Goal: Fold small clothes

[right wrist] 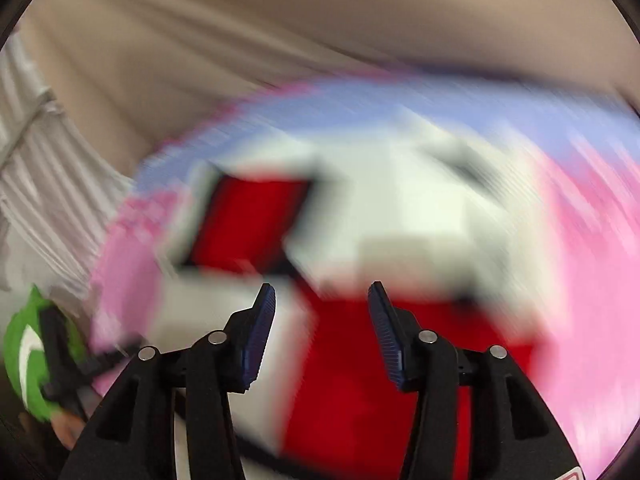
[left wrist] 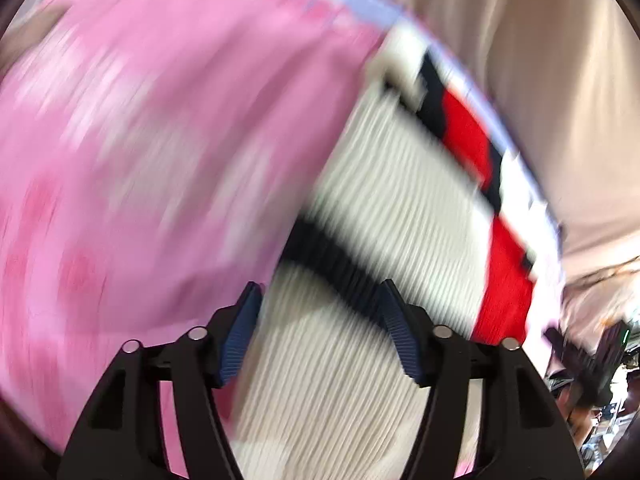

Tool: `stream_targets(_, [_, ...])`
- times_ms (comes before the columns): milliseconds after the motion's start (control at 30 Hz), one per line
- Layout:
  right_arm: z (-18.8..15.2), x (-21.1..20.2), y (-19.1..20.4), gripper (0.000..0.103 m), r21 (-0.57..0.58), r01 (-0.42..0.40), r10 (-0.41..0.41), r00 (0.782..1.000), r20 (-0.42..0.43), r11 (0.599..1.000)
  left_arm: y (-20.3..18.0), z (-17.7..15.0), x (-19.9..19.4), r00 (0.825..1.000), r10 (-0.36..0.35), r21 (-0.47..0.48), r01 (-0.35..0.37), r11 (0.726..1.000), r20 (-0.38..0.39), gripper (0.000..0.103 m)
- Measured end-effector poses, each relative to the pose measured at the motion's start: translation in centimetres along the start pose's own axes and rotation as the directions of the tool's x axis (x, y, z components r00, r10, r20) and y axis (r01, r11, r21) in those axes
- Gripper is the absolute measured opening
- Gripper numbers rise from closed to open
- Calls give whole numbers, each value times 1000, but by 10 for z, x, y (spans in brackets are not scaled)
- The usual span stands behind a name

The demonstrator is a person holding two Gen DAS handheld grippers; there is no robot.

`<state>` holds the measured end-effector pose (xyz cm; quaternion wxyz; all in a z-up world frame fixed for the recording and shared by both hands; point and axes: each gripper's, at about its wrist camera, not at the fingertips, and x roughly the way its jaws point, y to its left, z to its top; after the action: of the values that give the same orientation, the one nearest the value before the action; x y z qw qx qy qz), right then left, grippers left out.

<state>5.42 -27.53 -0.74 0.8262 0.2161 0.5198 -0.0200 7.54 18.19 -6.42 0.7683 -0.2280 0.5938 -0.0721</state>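
Two tongs (left wrist: 320, 332) over blurred garment (left wrist: 392, 184)

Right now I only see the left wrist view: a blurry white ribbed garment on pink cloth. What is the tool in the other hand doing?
Observer: The right gripper has its jaws open and is gripping nothing.
Operator: What is in front of it?
Observer: A big red patch of the garment lies right behind those open jaws.
Operator: Anything off to the side?
Observer: At the lower left edge of that view there is a bright green thing with a white mark, too blurred to name.
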Motion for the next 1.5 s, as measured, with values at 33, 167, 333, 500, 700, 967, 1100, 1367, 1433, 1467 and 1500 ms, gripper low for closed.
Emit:
stream_targets(33, [-32,-11,-24,50,45,38,-36,998,-44,998,4,-18,-5,1000,1,-14,-1,1000,2,65])
stream_targets(167, [-140,-24,-51,50,5,88,-85,978,-192,996,9,-60,-14,1000,30,-117,-30,993,-7,80])
stream_targets(333, [-177,-6,-13,69,-128,18,-38,987,-158,992,-6,-78,-8,997,72,-104,-74,992,-15,88])
stream_targets(500, [-157,11,11,13,-153,-9,-17,986,-168,988,-17,-72,-7,996,81,-80,-83,993,-33,15])
stream_targets(700, [-136,-50,-20,11,35,-106,108,992,-57,994,-26,-84,-54,997,-13,-14,12,1000,-73,9])
stream_targets(967, [-203,-109,-60,10,-7,38,-38,953,-300,999,-38,-187,-78,928,28,184,45,982,-372,9])
stream_targets(1100, [-237,-130,-47,10,2,-11,10,903,-429,1000,-44,-172,-114,955,-60,130,102,986,-290,9])
stream_targets(1367, [-61,-144,-44,10,138,-273,267,962,62,952,-132,0,-107,971,-214,234,184,955,110,9])
stream_targets(1433, [-8,-108,-58,10,179,-283,265,957,120,942,-151,35,-68,980,-147,247,111,963,133,10])
stream_targets(1467, [15,-84,-69,11,213,-283,263,958,118,935,-159,48,-46,985,-118,243,84,966,127,10])
stream_targets(1500, [26,-65,-78,12,236,-272,252,961,113,933,-164,61,-16,990,-88,237,59,970,115,10])
